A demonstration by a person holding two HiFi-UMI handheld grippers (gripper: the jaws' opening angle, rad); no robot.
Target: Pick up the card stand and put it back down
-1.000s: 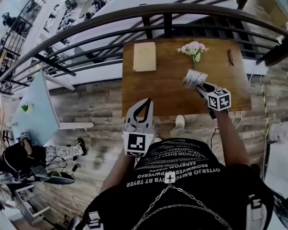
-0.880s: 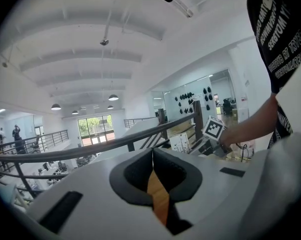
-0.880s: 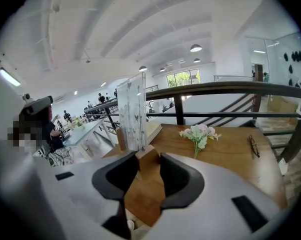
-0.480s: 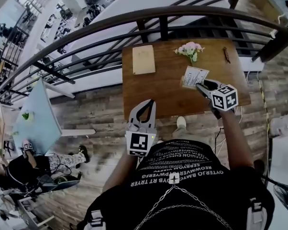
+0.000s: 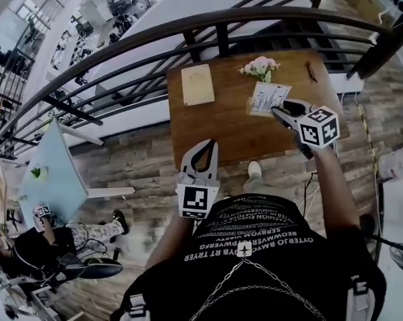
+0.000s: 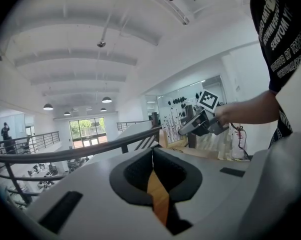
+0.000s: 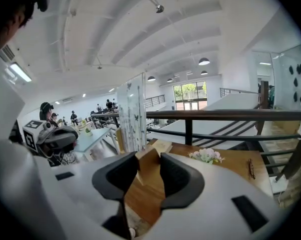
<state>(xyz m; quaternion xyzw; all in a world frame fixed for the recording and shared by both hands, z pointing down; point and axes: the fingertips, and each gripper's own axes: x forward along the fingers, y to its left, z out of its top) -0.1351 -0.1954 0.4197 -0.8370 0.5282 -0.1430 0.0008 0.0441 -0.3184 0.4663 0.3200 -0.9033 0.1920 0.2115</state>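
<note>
The card stand [image 5: 268, 99], a white printed card upright in a small wooden base, hangs over the right part of the wooden table [image 5: 215, 129]. My right gripper [image 5: 276, 112] is shut on its base. In the right gripper view the wooden base [image 7: 148, 160] sits between the jaws and the card [image 7: 131, 113] rises above them, off the tabletop. My left gripper [image 5: 207, 144] is held near my body at the table's front edge, shut and holding nothing, its tips [image 6: 152, 156] touching in its own view.
A pale notepad [image 5: 197, 84] lies at the table's back left. A small bunch of pink flowers [image 5: 258, 67] lies just behind the card stand, and a small dark object [image 5: 311, 71] at the back right. A dark metal railing [image 5: 188, 29] runs behind the table.
My right gripper has carried the card stand a little up and towards the flowers. The left gripper has stayed where it was.
</note>
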